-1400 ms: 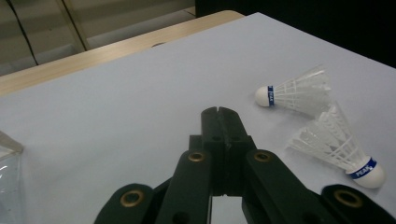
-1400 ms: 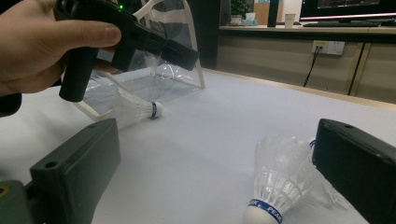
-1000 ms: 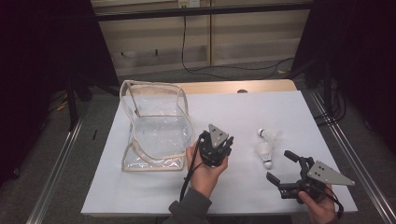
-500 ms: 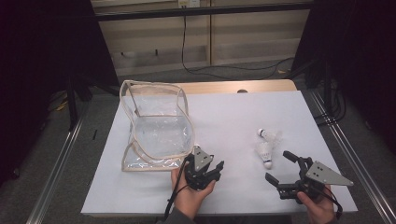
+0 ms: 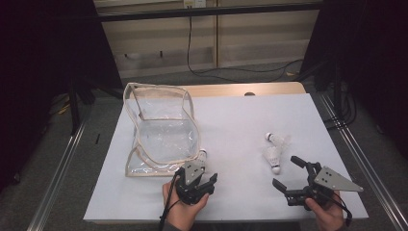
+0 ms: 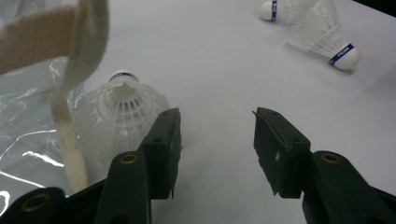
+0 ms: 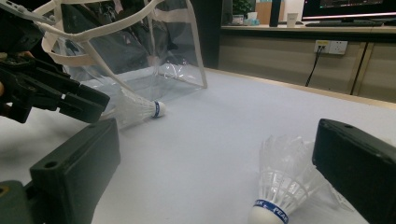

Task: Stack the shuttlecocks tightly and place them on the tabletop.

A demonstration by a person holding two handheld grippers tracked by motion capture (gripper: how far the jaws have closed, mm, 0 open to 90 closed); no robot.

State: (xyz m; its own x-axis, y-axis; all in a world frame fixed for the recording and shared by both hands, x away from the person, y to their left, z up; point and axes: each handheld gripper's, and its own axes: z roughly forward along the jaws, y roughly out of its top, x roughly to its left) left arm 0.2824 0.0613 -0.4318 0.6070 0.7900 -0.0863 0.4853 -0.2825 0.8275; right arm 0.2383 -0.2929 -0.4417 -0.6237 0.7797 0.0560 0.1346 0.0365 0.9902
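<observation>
While jaws just opening, left tool (image 5: 201, 179) half spread, empty; shuttlecock (image 6: 122, 106) beside it, released.

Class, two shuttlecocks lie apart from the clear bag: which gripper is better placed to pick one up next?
Right. The right gripper sits open beside the two shuttlecocks; the left gripper is near the clear bag.

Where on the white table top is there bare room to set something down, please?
The widest free patch lies between the clear bag and the two shuttlecocks, reaching to the table's far edge. The near edge is crowded: the left tongs, open, beside a third shuttlecock, and the right tongs.
</observation>
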